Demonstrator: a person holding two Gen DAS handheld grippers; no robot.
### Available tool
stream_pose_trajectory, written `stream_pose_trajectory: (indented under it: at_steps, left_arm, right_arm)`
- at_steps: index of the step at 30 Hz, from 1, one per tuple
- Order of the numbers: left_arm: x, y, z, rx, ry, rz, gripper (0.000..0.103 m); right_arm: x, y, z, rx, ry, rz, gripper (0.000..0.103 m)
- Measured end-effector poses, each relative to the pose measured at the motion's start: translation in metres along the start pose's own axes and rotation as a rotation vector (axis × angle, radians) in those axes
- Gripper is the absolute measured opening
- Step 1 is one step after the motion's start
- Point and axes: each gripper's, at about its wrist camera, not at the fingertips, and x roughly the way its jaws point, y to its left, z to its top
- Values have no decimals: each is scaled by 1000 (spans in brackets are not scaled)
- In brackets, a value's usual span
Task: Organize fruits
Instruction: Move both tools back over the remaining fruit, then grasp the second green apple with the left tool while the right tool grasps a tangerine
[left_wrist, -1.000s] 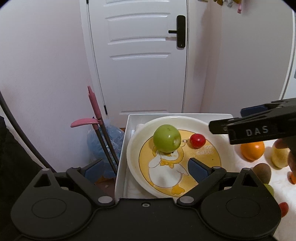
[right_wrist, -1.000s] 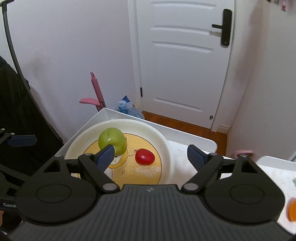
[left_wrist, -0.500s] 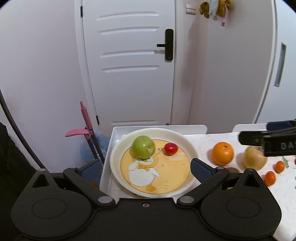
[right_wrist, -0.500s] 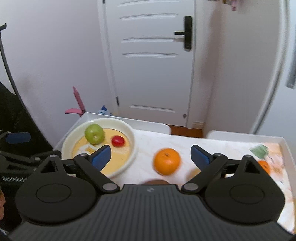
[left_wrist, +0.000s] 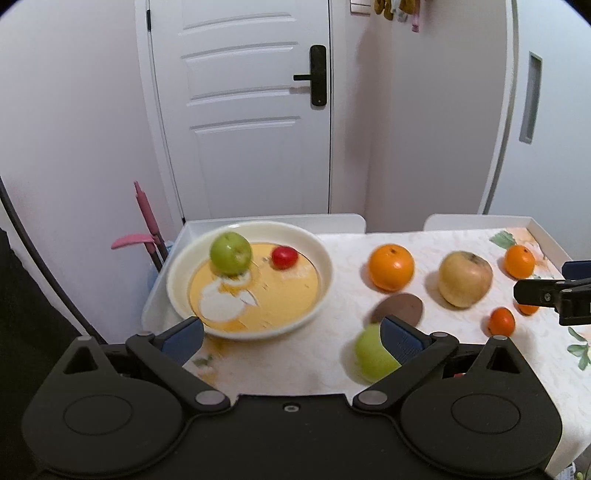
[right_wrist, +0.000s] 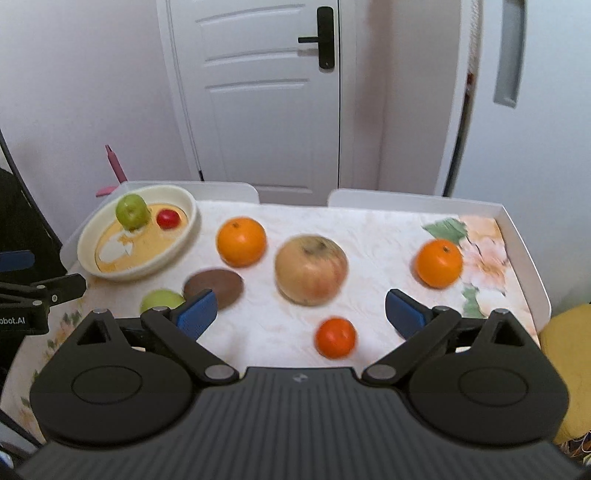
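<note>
A cream bowl (left_wrist: 325, 266) (right_wrist: 192, 218) with a duck picture holds a green apple (left_wrist: 231, 253) (right_wrist: 133, 211) and a small red fruit (left_wrist: 284, 257) (right_wrist: 168, 218). On the table lie an orange (left_wrist: 390, 267) (right_wrist: 241, 242), a yellow-brown apple (left_wrist: 464, 284) (right_wrist: 311, 269), a brown kiwi (left_wrist: 400, 308) (right_wrist: 218, 286), a second green apple (left_wrist: 371, 360) (right_wrist: 159, 300), a second orange (left_wrist: 519, 261) (right_wrist: 439, 263) and a small tangerine (left_wrist: 501, 321) (right_wrist: 335, 338). My left gripper (left_wrist: 291, 338) is open and empty, near the bowl's front. My right gripper (right_wrist: 300, 314) is open and empty above the tangerine.
The table (right_wrist: 369, 218) has a floral cover and a raised white rim (right_wrist: 524, 251). A white door (left_wrist: 255, 110) stands behind. A pink-handled tool (left_wrist: 146, 218) leans at the left. A yellow object (right_wrist: 565, 350) sits off the right edge.
Both grippers have pulled back and up from the bowl, and the right one has swung to the right. More of the table and its loose fruit shows now. Both stay open and empty.
</note>
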Motion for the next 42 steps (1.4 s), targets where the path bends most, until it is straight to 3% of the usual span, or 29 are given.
stream_pose_trajectory:
  at_steps: [20,28,31,36,42]
  left_arm:
    - [59,-65,-33,-25,10,-6,101]
    - [77,-68,-39,-49,30,-20,87]
    - [78,-68,-38,-58,29,-20,74]
    - [80,-69,-37,-55,31,-39,61]
    - [78,-71,-38,-42,28,-32,61]
  right_arm:
    - [39,-44,-62,-27,-5,45,103]
    - [59,-42,-66,-40,-8,53,99]
    - [62,-41,-66,-41,-4,59,96]
    - [65,-40,-64,-40,-6,68,92]
    - [71,-39,-61,-37,0,69,83]
